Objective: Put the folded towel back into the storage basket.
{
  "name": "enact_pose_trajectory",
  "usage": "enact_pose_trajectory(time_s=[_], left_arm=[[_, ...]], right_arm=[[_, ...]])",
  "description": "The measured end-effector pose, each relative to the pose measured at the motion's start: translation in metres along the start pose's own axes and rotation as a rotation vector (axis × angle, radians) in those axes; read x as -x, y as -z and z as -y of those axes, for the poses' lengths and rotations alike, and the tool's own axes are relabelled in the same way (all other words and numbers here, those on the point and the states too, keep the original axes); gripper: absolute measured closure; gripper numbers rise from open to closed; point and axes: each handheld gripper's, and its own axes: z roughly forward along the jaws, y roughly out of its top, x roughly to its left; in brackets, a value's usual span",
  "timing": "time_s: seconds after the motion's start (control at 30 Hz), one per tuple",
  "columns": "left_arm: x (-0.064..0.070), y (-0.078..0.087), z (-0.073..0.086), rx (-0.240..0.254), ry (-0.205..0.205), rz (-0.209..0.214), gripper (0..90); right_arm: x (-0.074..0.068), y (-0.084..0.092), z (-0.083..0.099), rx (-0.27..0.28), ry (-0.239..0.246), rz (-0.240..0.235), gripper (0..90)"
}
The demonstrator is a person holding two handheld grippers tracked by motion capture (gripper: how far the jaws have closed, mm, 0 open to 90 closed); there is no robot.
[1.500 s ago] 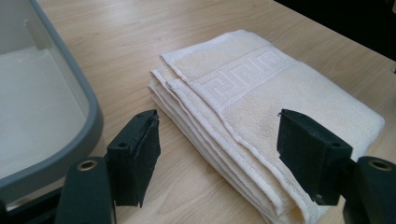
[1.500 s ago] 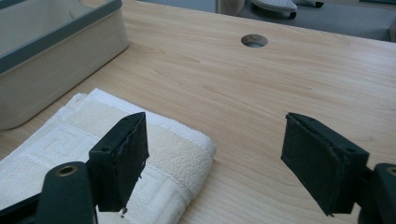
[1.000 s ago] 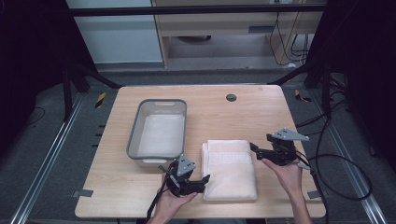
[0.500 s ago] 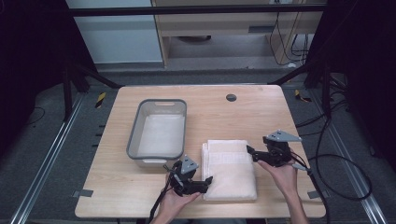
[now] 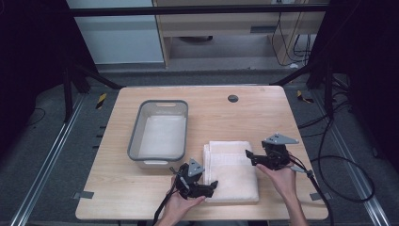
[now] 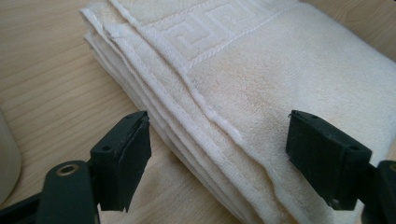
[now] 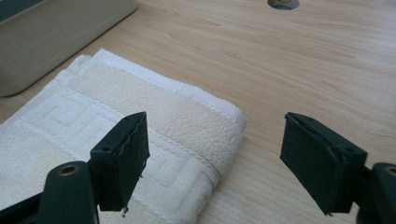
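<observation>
- a folded white towel (image 5: 231, 170) is seen lying flat on the wooden table (image 5: 263, 113), toward the near edge, just to the right of the grey bin (image 5: 160, 134) and apart from it.
- the towel's long axis is judged to run from the near edge toward the far edge of the table, so its two long sides face left and right, one toward each hand.
- the left gripper (image 5: 203, 187) is held at the towel's near-left corner; in the left gripper view its jaws are spread wide, with the stacked hemmed edges (image 6: 187, 121) lying between them and nothing pinched.
- the right gripper (image 5: 256, 157) is placed at the far-right corner; in the right gripper view its jaws are likewise spread wide, with the rounded fold corner (image 7: 231, 123) just ahead and between them, not yet gripped.
- the towel is thus bracketed diagonally, each gripper being about equally near to its own corner; neither is seen to be clamped on cloth.
- the coming move is judged to turn on this: each jaw pair must be slid inward over its own corner, the left over the layered open edges, the right over the closed fold.
- a risk is judged at the left, where only some of the layers may be caught.
</observation>
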Motion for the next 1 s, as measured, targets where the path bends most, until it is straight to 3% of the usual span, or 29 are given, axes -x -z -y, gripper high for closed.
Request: enact_pose_trajectory(time_s=[0.03, 0.1, 0.23, 0.77, 1.0], left_arm=[[0.000, -0.002, 0.001, -0.005, 0.003, -0.002, 19.9], [0.000, -0.003, 0.002, -0.009, 0.000, -0.004, 19.8], [0.000, -0.007, 0.005, -0.019, 0.007, -0.004, 19.2], [0.001, -0.015, 0.007, -0.042, 0.012, -0.003, 19.7], [-0.001, -0.017, 0.009, -0.049, 0.048, 0.014, 19.8]], right_arm=[[0.003, -0.002, 0.004, -0.002, -0.038, -0.015, 24.0], [0.004, -0.003, 0.005, -0.010, -0.047, -0.012, 24.1], [0.003, -0.006, 0.006, -0.012, -0.025, -0.010, 24.3], [-0.005, -0.025, 0.015, -0.083, -0.038, -0.033, 24.9], [-0.006, -0.029, 0.017, -0.092, -0.027, -0.028, 25.1]])
